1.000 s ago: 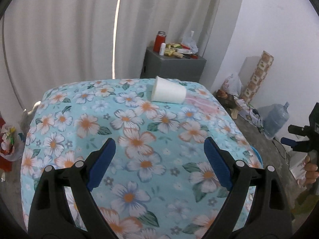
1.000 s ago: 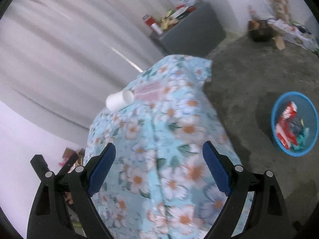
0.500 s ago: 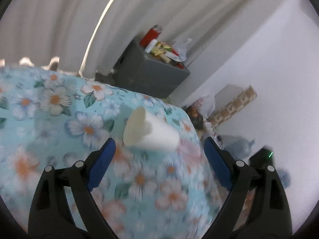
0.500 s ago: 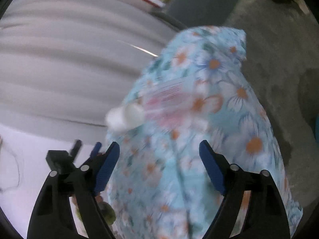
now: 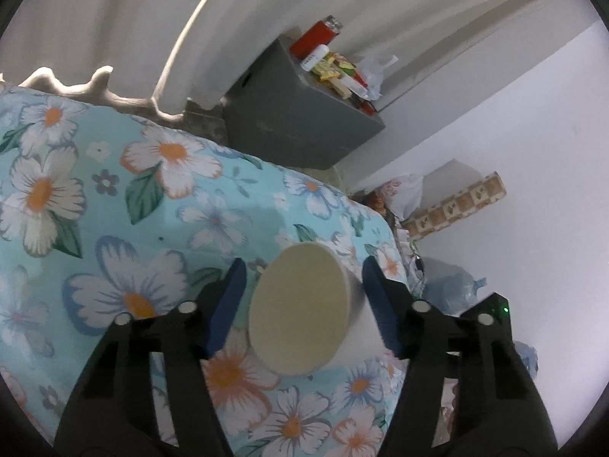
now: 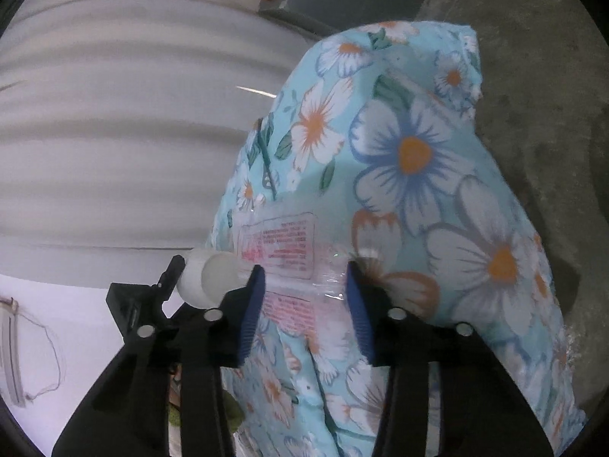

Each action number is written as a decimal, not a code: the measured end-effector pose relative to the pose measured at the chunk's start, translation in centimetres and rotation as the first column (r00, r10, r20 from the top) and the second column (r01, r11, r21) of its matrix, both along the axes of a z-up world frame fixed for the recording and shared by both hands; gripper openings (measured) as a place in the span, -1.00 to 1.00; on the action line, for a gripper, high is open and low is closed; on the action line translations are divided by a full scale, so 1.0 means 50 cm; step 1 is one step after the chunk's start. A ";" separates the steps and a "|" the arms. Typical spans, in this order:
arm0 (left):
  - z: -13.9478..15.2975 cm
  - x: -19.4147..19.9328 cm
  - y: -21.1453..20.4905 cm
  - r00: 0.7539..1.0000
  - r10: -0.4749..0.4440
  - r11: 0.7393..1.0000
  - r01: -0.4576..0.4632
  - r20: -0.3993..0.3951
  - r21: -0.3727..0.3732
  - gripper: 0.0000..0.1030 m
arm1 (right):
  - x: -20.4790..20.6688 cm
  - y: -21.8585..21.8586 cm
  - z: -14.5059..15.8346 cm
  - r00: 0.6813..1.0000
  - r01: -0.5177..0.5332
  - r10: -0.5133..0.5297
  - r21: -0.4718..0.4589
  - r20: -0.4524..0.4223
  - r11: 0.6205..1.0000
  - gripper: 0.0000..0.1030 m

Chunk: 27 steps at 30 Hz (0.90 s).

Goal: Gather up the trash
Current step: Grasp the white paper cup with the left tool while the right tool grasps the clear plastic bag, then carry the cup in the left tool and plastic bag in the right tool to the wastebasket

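Now | floral tablecloth (image 5: 95,190) | left tool (image 5: 302,268) closing round cup (image 5: 300,316) | right tool (image 6: 305,269) closing round wrapper (image 6: 281,242)

Floral-clothed table (image 5: 95,198) bears cup (image 5: 300,308), clear wrapper (image 6: 289,262).

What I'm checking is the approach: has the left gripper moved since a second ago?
Yes. The left gripper came forward over the floral cloth toward the grey cabinet; the paper cup now lies between its jaws, which have just been closing.
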<state>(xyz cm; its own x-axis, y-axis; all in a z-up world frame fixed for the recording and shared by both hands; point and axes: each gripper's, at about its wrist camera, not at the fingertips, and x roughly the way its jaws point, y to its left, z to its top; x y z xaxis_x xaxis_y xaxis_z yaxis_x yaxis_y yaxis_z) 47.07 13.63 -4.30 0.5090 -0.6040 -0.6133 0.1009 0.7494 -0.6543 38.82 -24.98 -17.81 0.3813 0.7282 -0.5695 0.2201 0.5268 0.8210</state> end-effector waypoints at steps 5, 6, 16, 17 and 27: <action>0.001 -0.014 0.009 1.000 -0.017 0.999 0.017 0.018 -0.032 -0.44 | 0.006 0.007 -0.018 1.000 0.009 -0.009 0.005 -0.008 1.000 -0.57; 0.005 -0.017 0.008 1.000 -0.019 0.999 0.019 0.021 -0.035 -0.54 | 0.005 0.006 -0.018 1.000 0.012 -0.012 0.002 -0.010 1.000 -0.63; 0.042 -0.068 0.000 0.996 -0.054 0.996 0.058 0.065 -0.060 -0.92 | -0.066 -0.029 0.015 0.998 0.060 -0.061 0.042 0.034 0.997 -0.75; 0.050 -0.078 0.000 0.996 -0.055 0.996 0.060 0.072 -0.063 -0.94 | -0.074 -0.033 0.021 0.997 0.064 -0.066 0.046 0.041 0.997 -0.75; 0.125 -0.206 0.011 0.986 -0.079 0.994 0.089 0.147 -0.062 -0.95 | -0.250 -0.081 0.100 0.977 0.124 -0.146 0.139 0.158 0.982 -0.75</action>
<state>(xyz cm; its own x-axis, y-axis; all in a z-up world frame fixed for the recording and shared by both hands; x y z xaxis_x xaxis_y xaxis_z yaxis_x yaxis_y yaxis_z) 36.77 14.20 1.94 0.5345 -0.6866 -0.4929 0.2587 0.6881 -0.6780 26.32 -29.03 -12.83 0.5629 0.7261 -0.3948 0.1360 0.3898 0.9108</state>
